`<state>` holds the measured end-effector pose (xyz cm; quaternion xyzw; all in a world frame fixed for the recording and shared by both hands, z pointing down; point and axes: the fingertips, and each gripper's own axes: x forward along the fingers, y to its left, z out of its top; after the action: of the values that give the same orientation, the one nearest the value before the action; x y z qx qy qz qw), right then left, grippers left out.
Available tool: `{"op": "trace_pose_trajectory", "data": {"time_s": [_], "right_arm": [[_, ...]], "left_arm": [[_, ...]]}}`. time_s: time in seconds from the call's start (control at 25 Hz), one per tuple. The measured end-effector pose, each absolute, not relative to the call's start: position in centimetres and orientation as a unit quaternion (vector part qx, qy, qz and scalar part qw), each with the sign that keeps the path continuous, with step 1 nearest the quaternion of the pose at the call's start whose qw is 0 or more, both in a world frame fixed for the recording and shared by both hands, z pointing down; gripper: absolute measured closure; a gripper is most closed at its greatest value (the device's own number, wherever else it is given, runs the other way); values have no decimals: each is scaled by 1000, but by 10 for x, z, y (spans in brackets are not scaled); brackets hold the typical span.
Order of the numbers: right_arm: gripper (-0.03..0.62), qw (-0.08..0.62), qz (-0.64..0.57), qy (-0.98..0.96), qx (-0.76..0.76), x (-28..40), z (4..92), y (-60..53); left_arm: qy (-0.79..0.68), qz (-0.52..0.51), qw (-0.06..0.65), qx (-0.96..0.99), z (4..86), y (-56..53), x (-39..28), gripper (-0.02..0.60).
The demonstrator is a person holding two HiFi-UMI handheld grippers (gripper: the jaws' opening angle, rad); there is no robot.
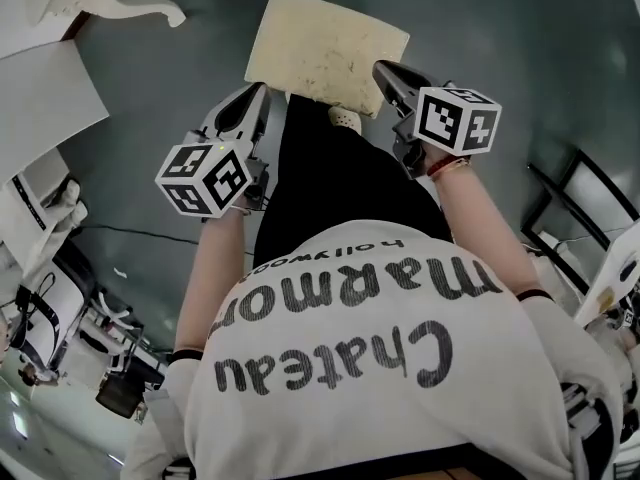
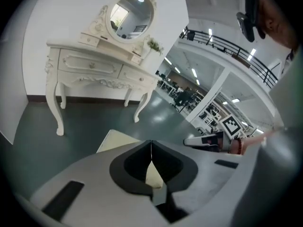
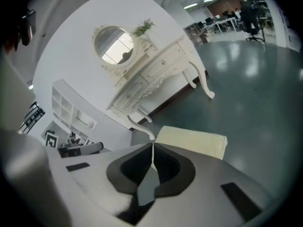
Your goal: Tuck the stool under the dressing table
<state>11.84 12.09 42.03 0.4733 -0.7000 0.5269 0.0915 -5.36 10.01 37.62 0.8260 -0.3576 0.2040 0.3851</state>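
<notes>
The stool's cream cushion (image 1: 325, 50) stands on the grey floor ahead of the person; it also shows as the cushion (image 2: 116, 141) and the cushion (image 3: 191, 141), just beyond each gripper's tips. The white dressing table (image 2: 94, 65) with its oval mirror (image 2: 132, 17) stands against the wall farther off; one curved leg (image 1: 130, 3) reaches into the head view's top left. My left gripper (image 1: 260, 93) is beside the cushion's left near corner, my right gripper (image 1: 382, 70) by its right near corner. Both are shut and hold nothing: left gripper (image 2: 151, 148), right gripper (image 3: 152, 152).
A white panel (image 1: 45, 98) lies at the left, with a thin cable (image 1: 140, 233) on the floor below it. A black frame (image 1: 570, 198) stands at the right. White wall shelves (image 3: 71, 112) hang beside the dressing table.
</notes>
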Motion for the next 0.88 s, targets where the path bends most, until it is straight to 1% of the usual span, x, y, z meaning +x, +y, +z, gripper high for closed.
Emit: {"op": "trace_pose_trajectory", "data": {"time_s": [0.12, 0.24, 0.36, 0.4, 0.44, 0.48, 0.52, 0.64, 0.76, 0.88], "right_arm": [[566, 77, 576, -650, 489, 119, 476, 147], [565, 68, 616, -592, 515, 125, 526, 173], [565, 60, 632, -546, 546, 135, 563, 194], [555, 54, 635, -531, 558, 139, 574, 200], [449, 47, 641, -517, 566, 142, 583, 204], [317, 41, 650, -505, 567, 143, 592, 208], [315, 40, 660, -495, 564, 143, 602, 212], [302, 68, 681, -474, 554, 143, 629, 231], [295, 73, 705, -451, 543, 136, 644, 251], [294, 91, 716, -452, 524, 123, 650, 268]], "left_arm": [[-349, 249, 407, 807, 435, 105, -62, 558], [-349, 272, 449, 776, 487, 105, -78, 557], [-354, 297, 473, 750, 526, 97, -103, 554], [-354, 312, 475, 743, 538, 95, -112, 548], [-352, 331, 476, 735, 551, 91, -122, 506], [-350, 351, 476, 726, 563, 87, -130, 407], [-348, 370, 479, 716, 575, 84, -138, 356], [-334, 404, 498, 691, 607, 77, -150, 344], [-303, 409, 525, 682, 628, 77, -148, 328], [-272, 420, 530, 685, 636, 82, -141, 309]]}}
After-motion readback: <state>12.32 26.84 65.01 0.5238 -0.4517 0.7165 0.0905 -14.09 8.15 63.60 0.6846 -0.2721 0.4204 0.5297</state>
